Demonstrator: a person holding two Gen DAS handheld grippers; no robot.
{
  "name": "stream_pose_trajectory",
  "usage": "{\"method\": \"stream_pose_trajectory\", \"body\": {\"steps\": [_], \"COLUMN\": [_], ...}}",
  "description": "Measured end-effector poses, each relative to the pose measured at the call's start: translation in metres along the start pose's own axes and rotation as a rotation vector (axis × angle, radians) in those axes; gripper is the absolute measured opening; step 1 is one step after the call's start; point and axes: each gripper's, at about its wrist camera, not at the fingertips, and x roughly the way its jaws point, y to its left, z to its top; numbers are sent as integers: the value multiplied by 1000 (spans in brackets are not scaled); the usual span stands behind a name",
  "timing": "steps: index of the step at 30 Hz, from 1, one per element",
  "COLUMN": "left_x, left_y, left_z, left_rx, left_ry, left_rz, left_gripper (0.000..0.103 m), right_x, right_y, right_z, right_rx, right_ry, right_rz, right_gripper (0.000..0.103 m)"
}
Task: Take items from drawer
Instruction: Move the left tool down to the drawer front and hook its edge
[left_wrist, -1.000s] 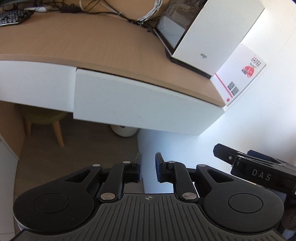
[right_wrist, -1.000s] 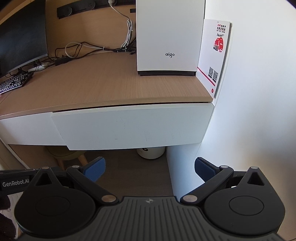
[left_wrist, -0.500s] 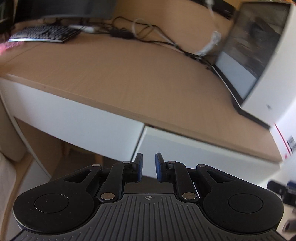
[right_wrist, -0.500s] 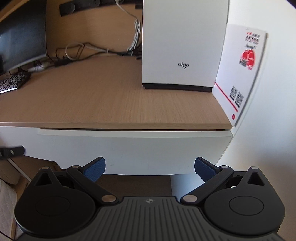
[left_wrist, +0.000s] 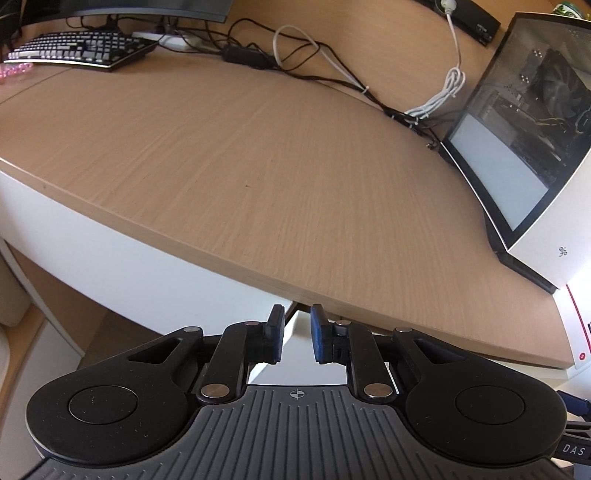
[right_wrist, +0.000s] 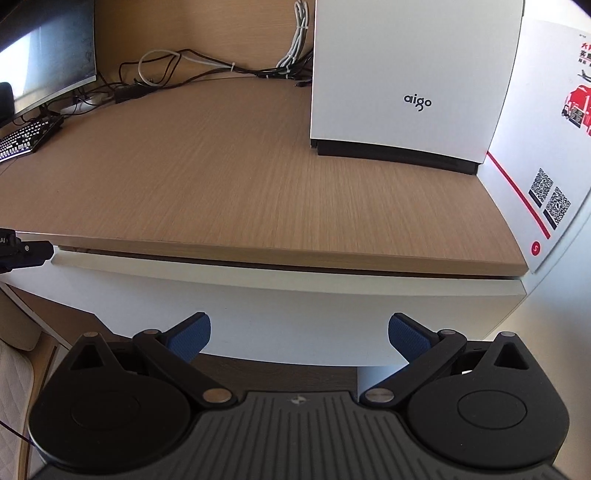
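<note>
The white drawer front (right_wrist: 288, 306) sits under the wooden desk top (right_wrist: 240, 177), with a thin dark gap above its top edge; its inside is hidden. My right gripper (right_wrist: 299, 332) is open, its blue pads spread wide just in front of the drawer face, with nothing between them. My left gripper (left_wrist: 297, 334) is shut, pads nearly together and empty, pointing at the drawer's left corner (left_wrist: 295, 362) below the desk edge. A black part of the left gripper (right_wrist: 26, 251) shows by the drawer's upper left end in the right wrist view.
A white aigo computer case (right_wrist: 406, 74) stands at the desk's right end, with a printed QR-code card (right_wrist: 546, 155) against the wall. A keyboard (left_wrist: 81, 48), monitor (right_wrist: 48, 55) and cables (left_wrist: 314, 62) lie at the back. A cushioned seat (right_wrist: 14, 369) is lower left.
Both grippers rose and came closer to the desk edge; the left view swung from below the drawer to over the desk top. Neither gripper's jaws changed.
</note>
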Motion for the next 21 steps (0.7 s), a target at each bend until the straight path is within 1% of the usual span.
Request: {"method": "stream_pose_trajectory", "body": {"steps": [4, 8, 13, 16, 18, 21], "left_x": [7, 10, 11, 12, 12, 11], "left_y": [0, 0, -1, 0, -5, -13], "left_z": [-1, -5, -7, -9, -8, -7], "left_rx": [13, 15, 6, -10, 12, 76], "left_ry": [20, 15, 6, 16, 28, 48], "left_rz": [-25, -43, -55, -61, -51, -39], "left_gripper": [18, 30, 32, 38, 41, 45], "right_x": [3, 6, 11, 14, 14, 17], "right_y": [0, 0, -1, -1, -1, 0], "right_z": [1, 2, 2, 3, 5, 9], "right_rx": [-7, -14, -21, -16, -9, -16], "right_ry": [-2, -12, -10, -20, -35, -60], "right_rz": [3, 1, 3, 8, 18, 26], "right_gripper": [102, 102, 102, 102, 102, 102]}}
